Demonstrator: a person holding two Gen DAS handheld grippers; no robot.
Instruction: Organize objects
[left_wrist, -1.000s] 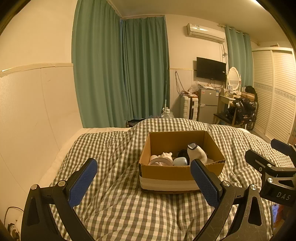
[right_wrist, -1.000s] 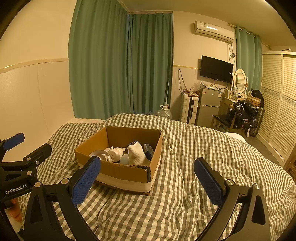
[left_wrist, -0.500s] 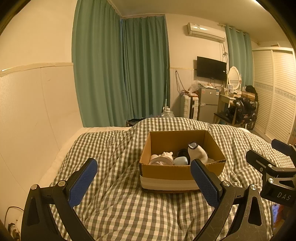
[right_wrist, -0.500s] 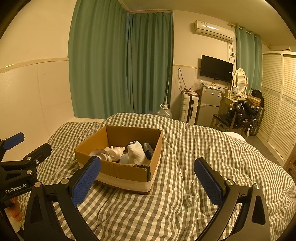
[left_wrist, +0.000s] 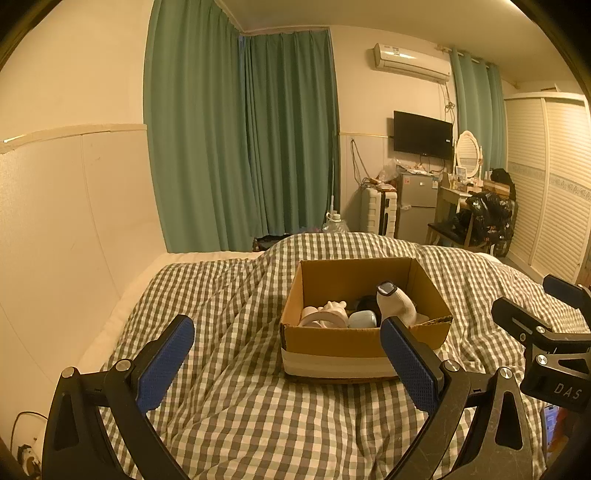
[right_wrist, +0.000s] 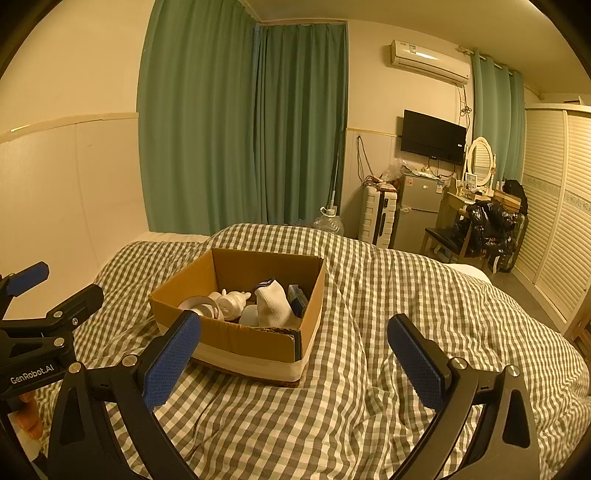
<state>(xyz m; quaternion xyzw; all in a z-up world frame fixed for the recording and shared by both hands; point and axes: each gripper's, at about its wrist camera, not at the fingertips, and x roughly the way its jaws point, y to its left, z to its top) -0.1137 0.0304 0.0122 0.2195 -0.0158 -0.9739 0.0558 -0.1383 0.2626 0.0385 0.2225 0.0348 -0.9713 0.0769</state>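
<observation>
An open cardboard box (left_wrist: 334, 341) (right_wrist: 251, 341) sits on the checked bedcover (left_wrist: 236, 406) (right_wrist: 369, 387). Inside lie a white sock (left_wrist: 397, 306) (right_wrist: 273, 306), a white animal figure (left_wrist: 334, 310) (right_wrist: 231, 301), a white ring-shaped item (left_wrist: 314, 319) (right_wrist: 201, 306), a pale blue case (left_wrist: 362, 319) and dark items. My left gripper (left_wrist: 286, 363) is open and empty, in front of the box. My right gripper (right_wrist: 293, 363) is open and empty, in front of the box's right corner. The right gripper also shows at the right edge of the left wrist view (left_wrist: 543, 332).
A padded white wall (left_wrist: 74, 221) runs along the bed's left side. Green curtains (left_wrist: 240, 140) hang behind. A suitcase (right_wrist: 376, 216), small fridge (right_wrist: 419, 212), dressing table with mirror (right_wrist: 476, 184), black bags (right_wrist: 491, 225) and a wardrobe (right_wrist: 554, 206) stand at the far right.
</observation>
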